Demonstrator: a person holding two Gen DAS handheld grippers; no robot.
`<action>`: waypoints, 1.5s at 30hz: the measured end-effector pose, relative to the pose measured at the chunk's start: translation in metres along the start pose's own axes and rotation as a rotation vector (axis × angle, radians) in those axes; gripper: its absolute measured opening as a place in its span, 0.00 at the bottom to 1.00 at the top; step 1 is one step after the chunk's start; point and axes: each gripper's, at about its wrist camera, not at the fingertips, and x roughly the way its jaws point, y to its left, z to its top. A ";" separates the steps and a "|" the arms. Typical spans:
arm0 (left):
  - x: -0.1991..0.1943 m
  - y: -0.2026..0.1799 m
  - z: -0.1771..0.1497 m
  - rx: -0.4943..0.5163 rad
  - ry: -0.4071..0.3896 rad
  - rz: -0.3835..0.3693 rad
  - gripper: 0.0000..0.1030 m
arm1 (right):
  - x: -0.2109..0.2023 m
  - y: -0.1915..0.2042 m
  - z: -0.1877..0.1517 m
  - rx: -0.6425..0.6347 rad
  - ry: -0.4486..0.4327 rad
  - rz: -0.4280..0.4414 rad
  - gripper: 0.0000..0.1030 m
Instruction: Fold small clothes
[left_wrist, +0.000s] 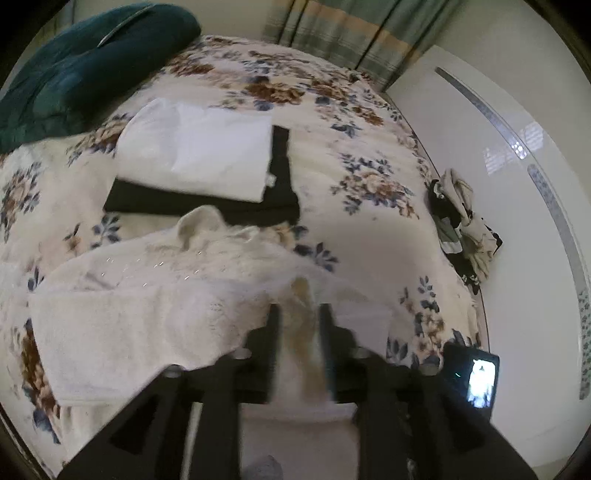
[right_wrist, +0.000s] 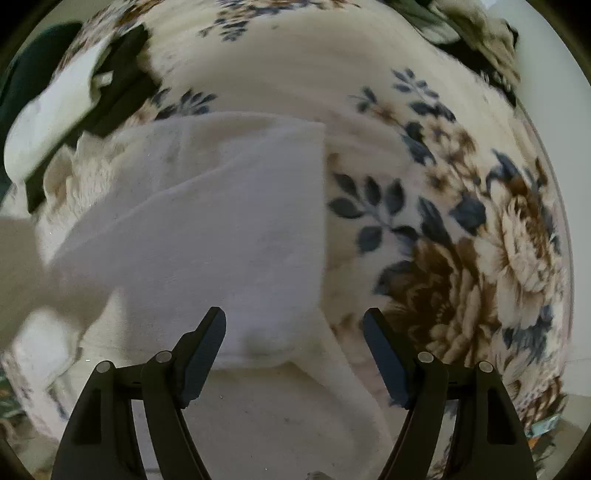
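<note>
mid-fold on a cream fuzzy garment (left_wrist: 159, 314), spread over the near half of the floral bedspread (left_wrist: 369, 173). left gripper (left_wrist: 295, 314) clamped together on a pinch of the garment's edge at 6 o'clock in the left wrist view, cloth bunched between the fingers. right gripper (right_wrist: 295, 325) spread apart, gripping nothing, hovering over the garment's folded flap (right_wrist: 221, 221) at 6 o'clock in the right wrist view. already stacked at 11 o'clock: a folded white piece (left_wrist: 195, 151) lying on a folded black piece (left_wrist: 207, 203). unfolded pile of clothes (left_wrist: 461, 229) waiting at 3 o'clock by the bed's edge. probably needed next: closing the right fingers on the free edge or corner, then carrying both edges across together to even the fold, without dragging the bedspread.
</note>
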 end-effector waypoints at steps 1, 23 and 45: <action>-0.002 0.002 0.001 -0.004 -0.014 0.006 0.50 | -0.002 -0.007 0.001 0.011 0.002 0.035 0.76; -0.061 0.255 -0.088 -0.327 0.034 0.661 1.00 | 0.000 0.085 0.055 -0.012 -0.121 0.174 0.05; 0.050 0.229 0.009 -0.079 0.056 0.572 1.00 | 0.011 -0.043 0.037 0.131 -0.001 0.009 0.21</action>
